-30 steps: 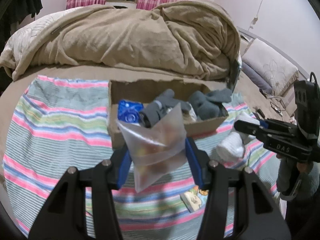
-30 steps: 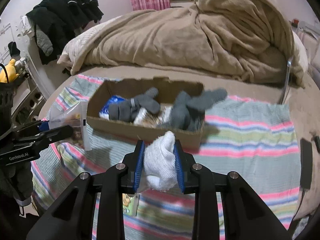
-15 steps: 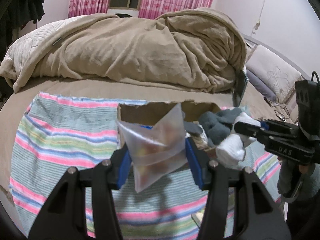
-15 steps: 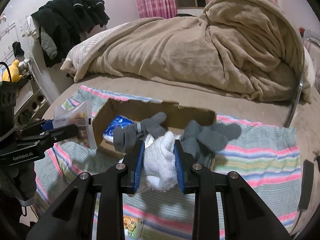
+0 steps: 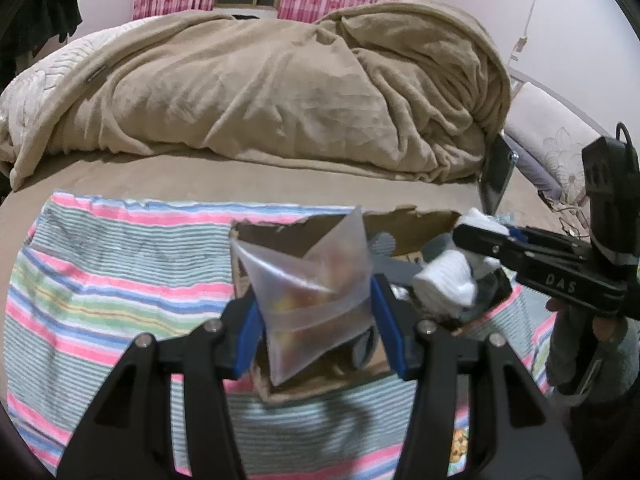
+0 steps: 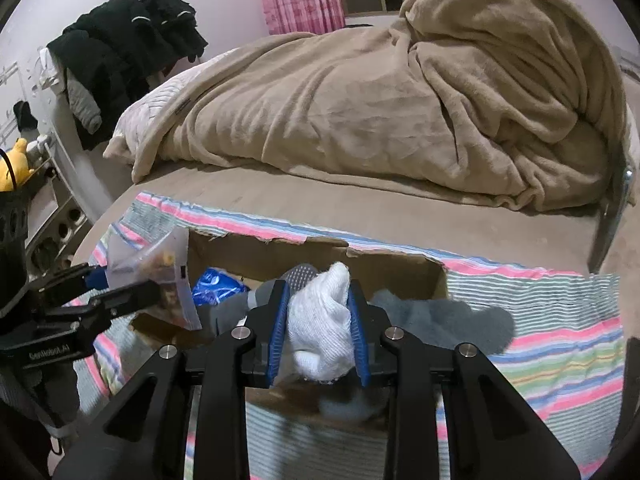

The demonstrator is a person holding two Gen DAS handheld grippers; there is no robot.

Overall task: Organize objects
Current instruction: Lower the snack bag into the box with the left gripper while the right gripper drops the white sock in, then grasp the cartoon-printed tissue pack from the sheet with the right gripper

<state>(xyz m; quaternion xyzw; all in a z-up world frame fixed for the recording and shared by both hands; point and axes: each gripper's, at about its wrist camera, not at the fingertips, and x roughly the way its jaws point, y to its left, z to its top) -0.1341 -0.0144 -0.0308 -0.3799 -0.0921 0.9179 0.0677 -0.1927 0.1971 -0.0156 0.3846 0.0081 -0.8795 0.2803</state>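
My left gripper (image 5: 316,320) is shut on a clear plastic bag (image 5: 312,280) with yellowish things inside and holds it over the left end of a cardboard box (image 5: 408,224). My right gripper (image 6: 318,328) is shut on a white sock (image 6: 322,324) and holds it over the middle of the box (image 6: 400,264). The box holds grey socks (image 6: 420,312) and a blue packet (image 6: 218,284). The right gripper with the sock also shows in the left wrist view (image 5: 446,280); the left gripper with the bag also shows in the right wrist view (image 6: 156,264).
The box sits on a striped cloth (image 5: 100,280) on a bed. A heaped beige blanket (image 5: 280,92) lies behind it. A small printed packet (image 5: 460,444) lies on the cloth near the front. Dark clothes (image 6: 120,52) hang at the left wall.
Both grippers have moved forward with their loads, from in front of the box to over it. The box now sits close under the fingers in both views.
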